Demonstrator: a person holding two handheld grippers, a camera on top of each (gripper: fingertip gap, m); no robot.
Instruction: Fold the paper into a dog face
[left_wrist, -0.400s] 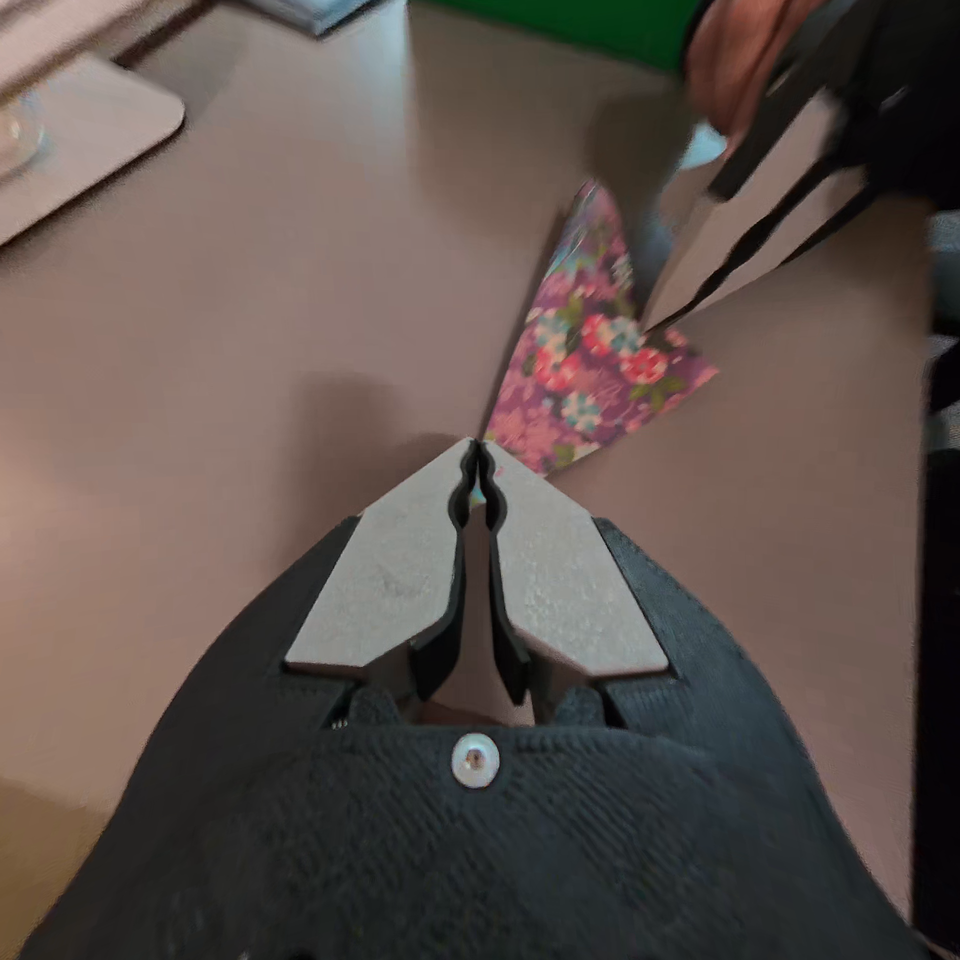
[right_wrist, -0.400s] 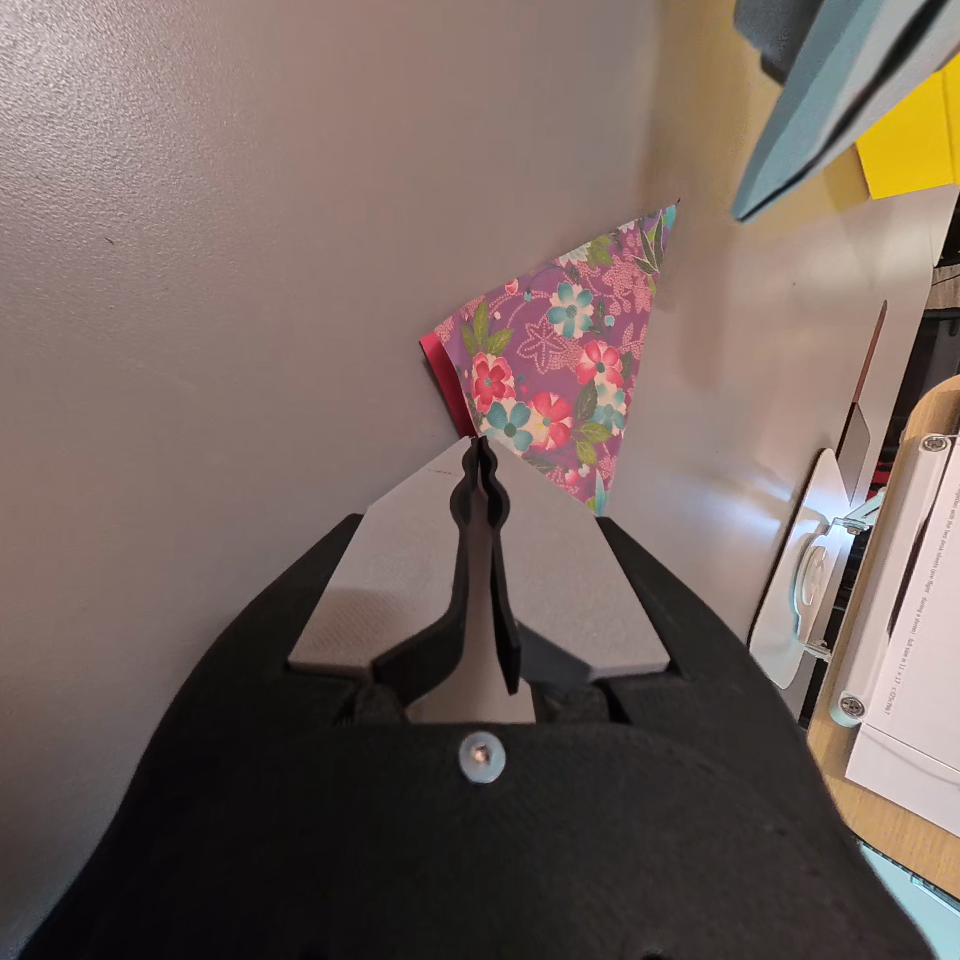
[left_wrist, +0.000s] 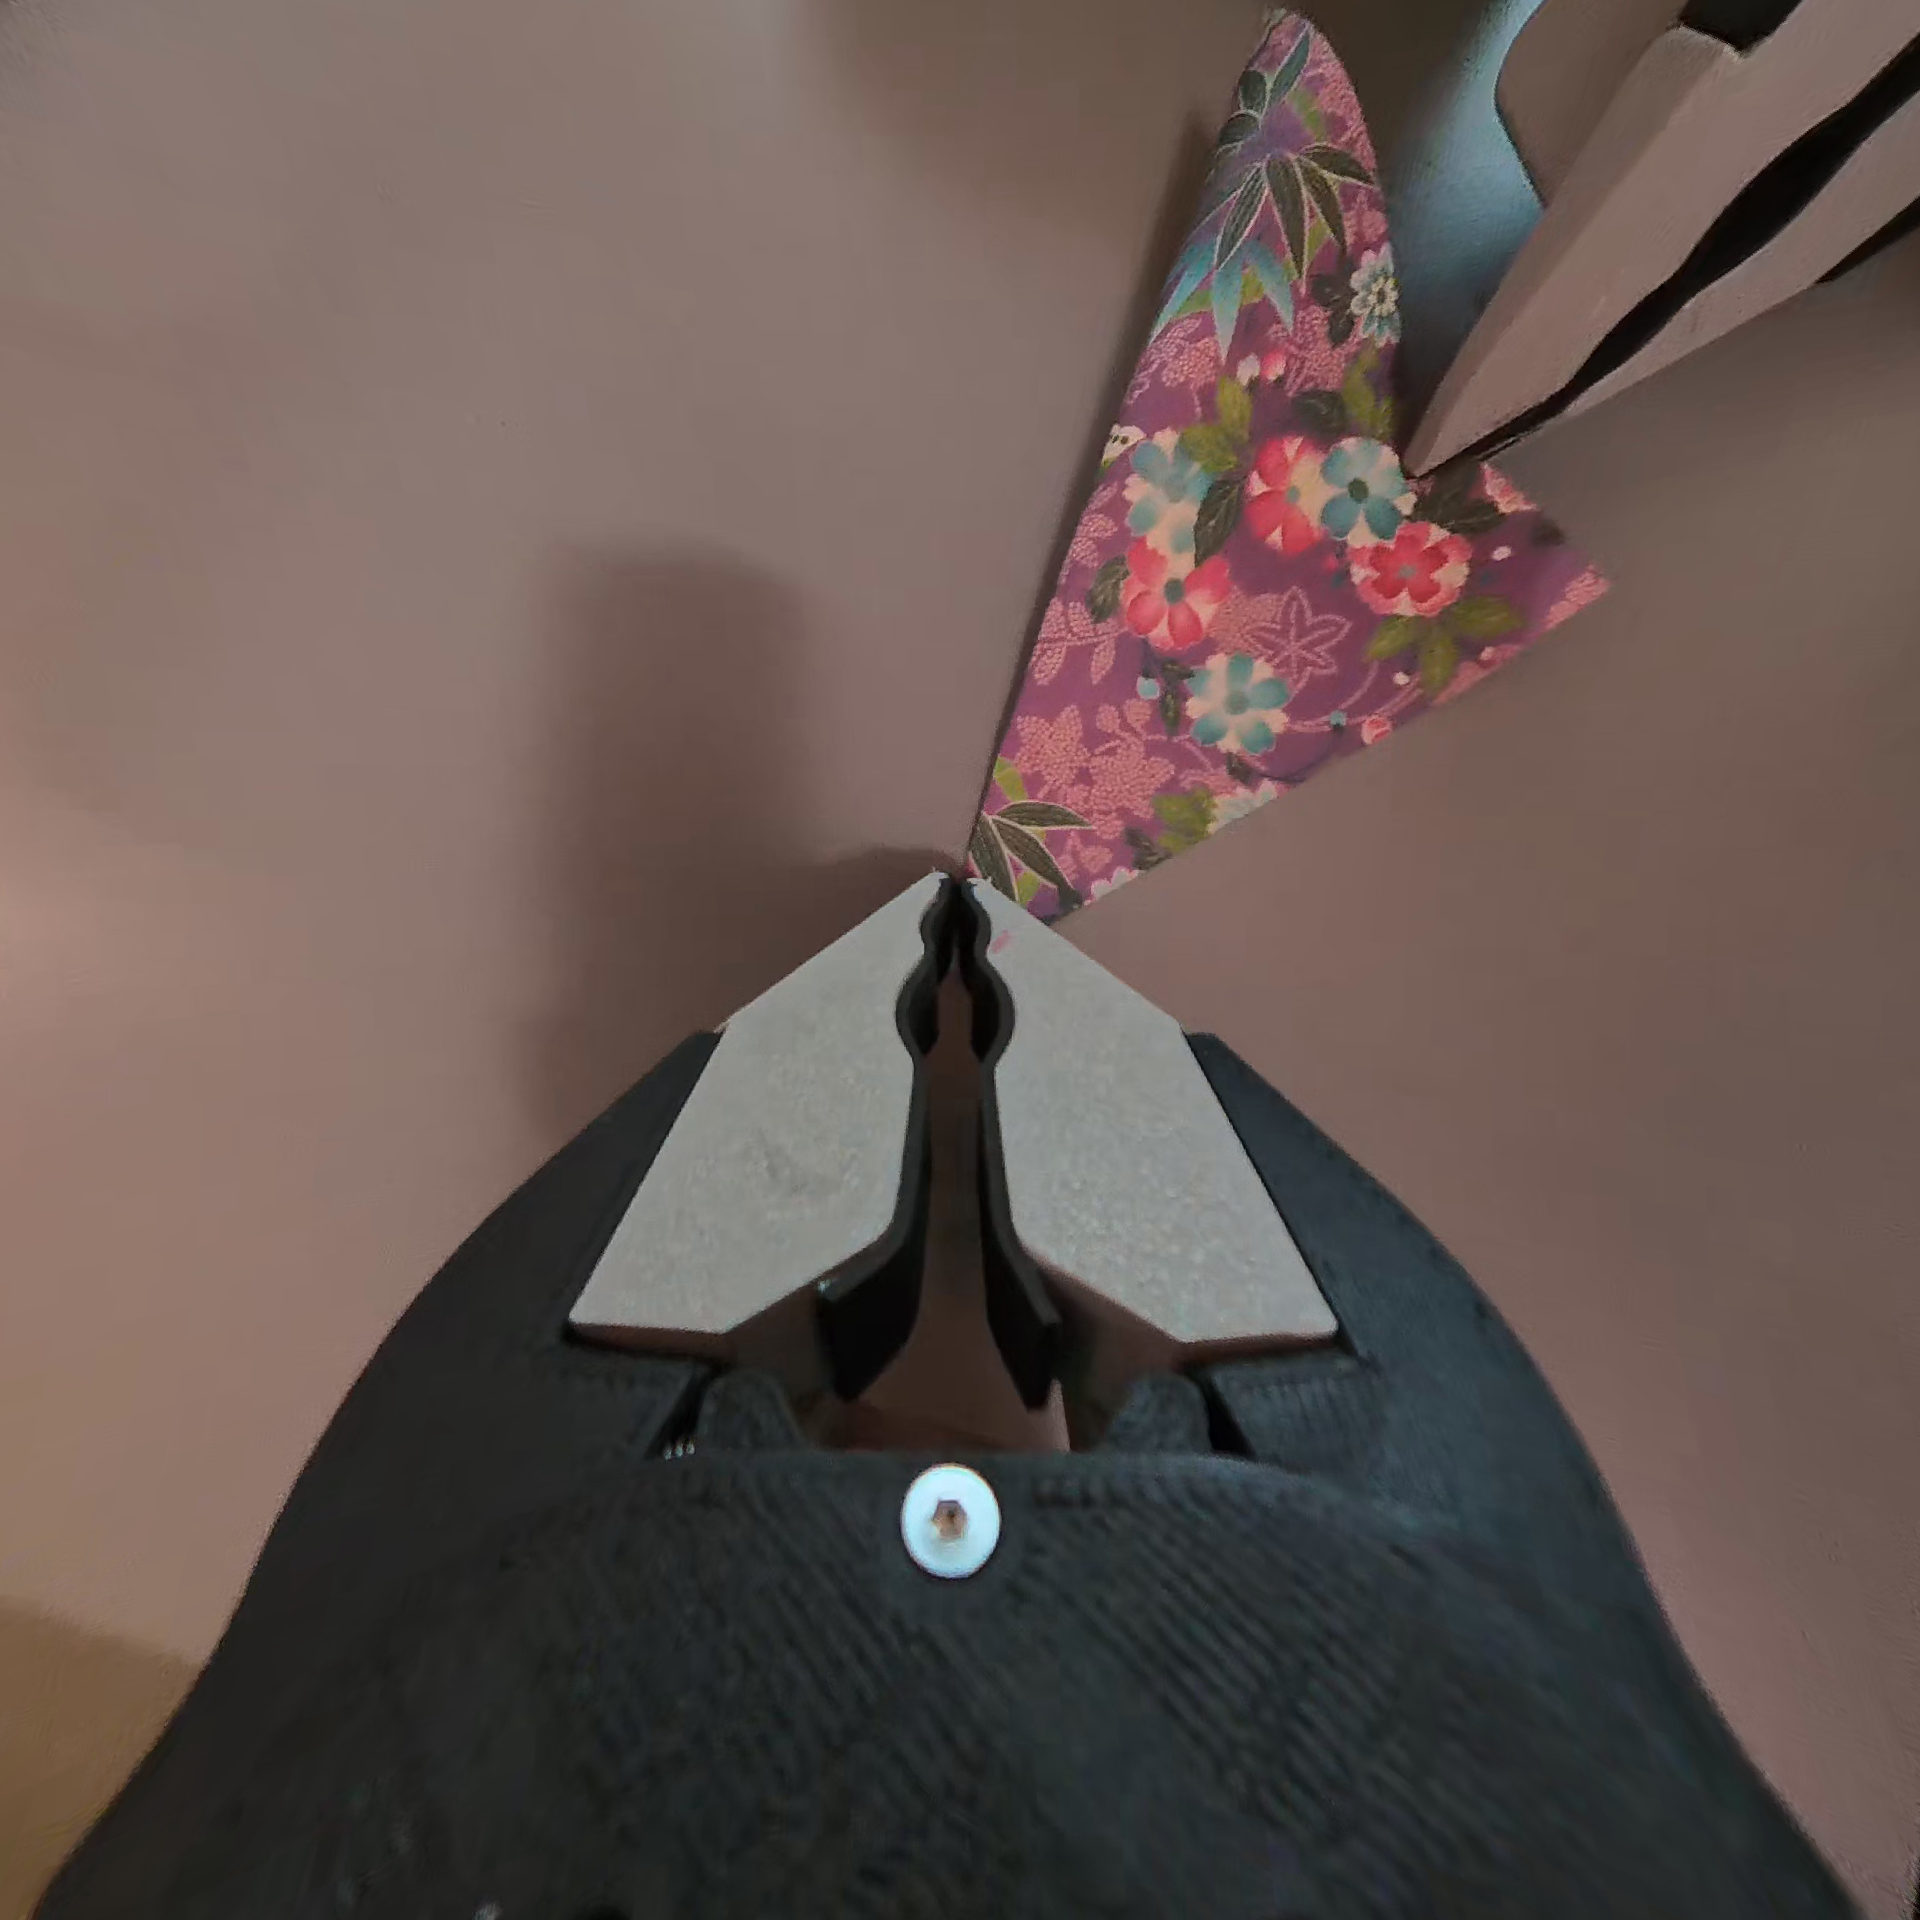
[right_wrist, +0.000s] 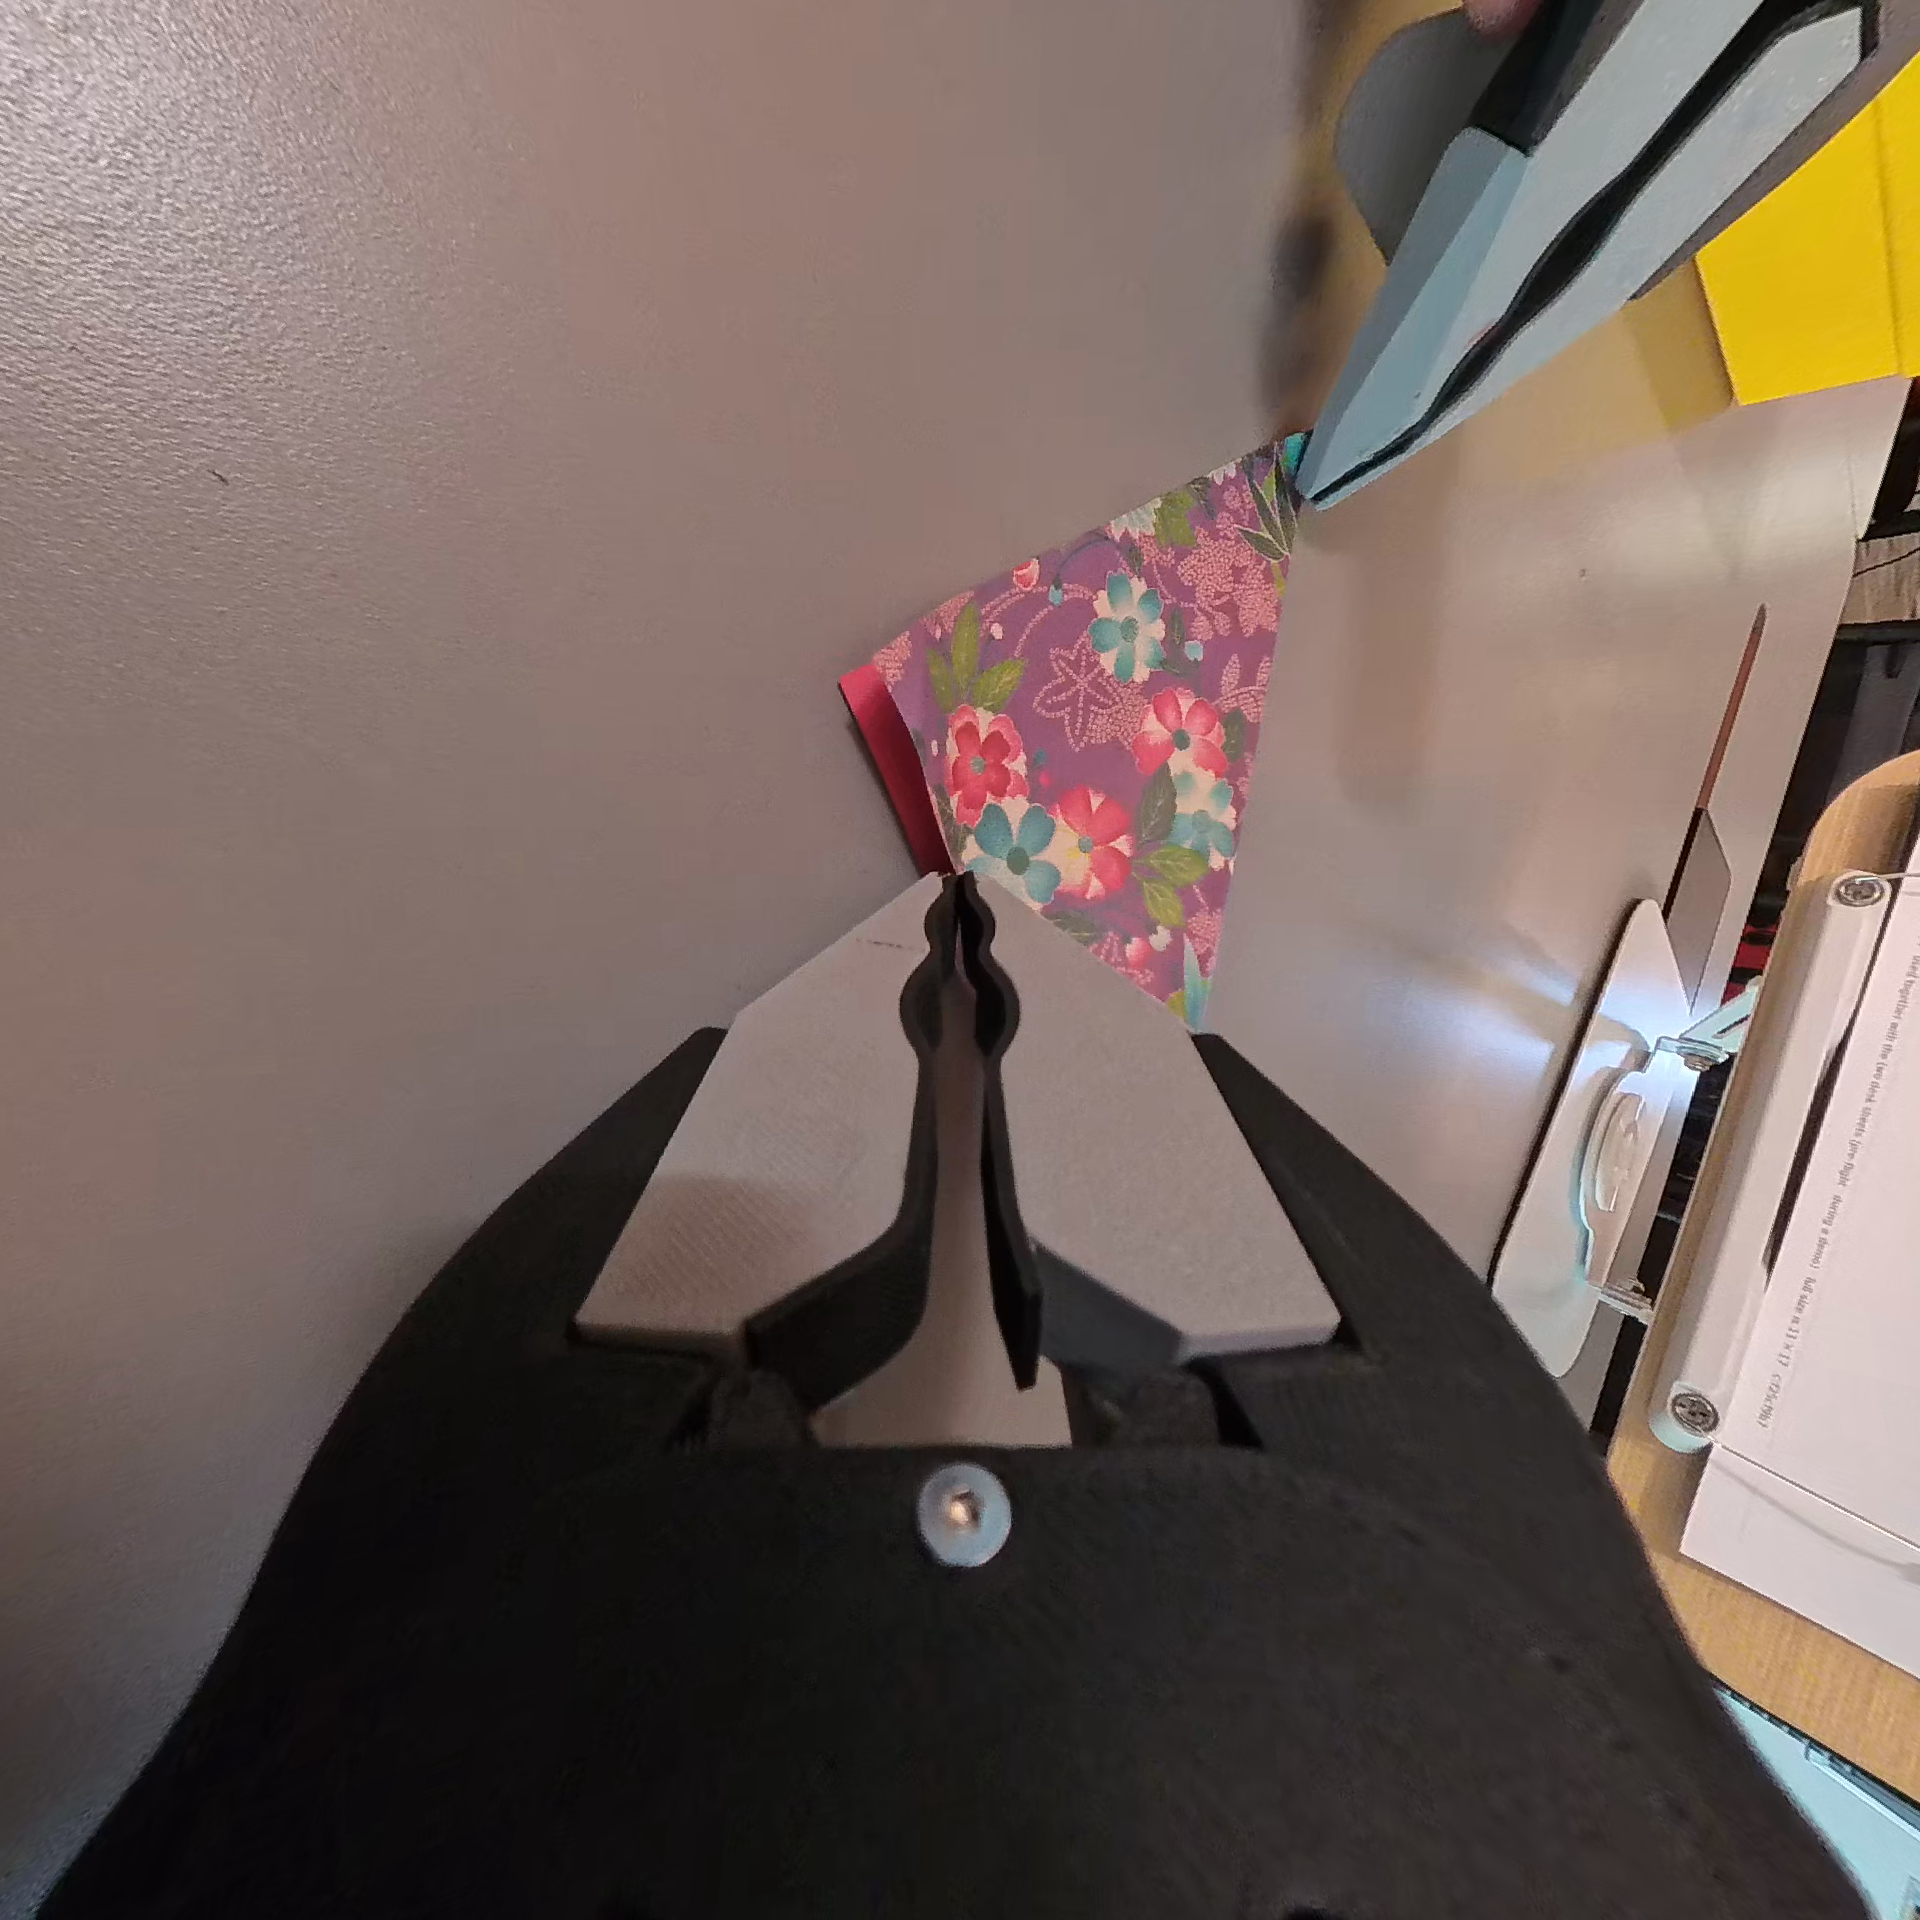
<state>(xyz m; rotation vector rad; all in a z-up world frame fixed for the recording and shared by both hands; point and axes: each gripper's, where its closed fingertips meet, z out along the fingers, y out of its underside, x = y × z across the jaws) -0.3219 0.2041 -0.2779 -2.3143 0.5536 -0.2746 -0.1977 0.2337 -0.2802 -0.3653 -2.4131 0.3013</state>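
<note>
The paper (left_wrist: 1247, 623) is folded into a triangle with a purple floral print and lies flat on the table. It also shows in the right wrist view (right_wrist: 1101, 748), with a red strip of its underside along the left edge. My left gripper (left_wrist: 956, 888) is shut, its tips touching the paper's near corner. It also shows in the right wrist view (right_wrist: 1311, 488), at the paper's far corner. My right gripper (right_wrist: 956, 883) is shut, its tips at the paper's edge beside the red strip. It also shows in the left wrist view (left_wrist: 1421, 465), resting on the paper.
The table (right_wrist: 520, 520) is a plain grey-brown surface. At its right side are a yellow object (right_wrist: 1818, 260), a white stand base (right_wrist: 1590, 1143) and a white device with printed sheets (right_wrist: 1829, 1195) on a wooden board. My right fingertips sit around 15 centimetres from my left ones. My right tips are about 45 centimetres from the yellow object (right_wrist: 1818, 260), my left tips only 30 centimetres.
My left gripper has come down and forward to the paper's corner; it was higher and clear of the paper before. My right gripper has stayed almost still on the paper.
</note>
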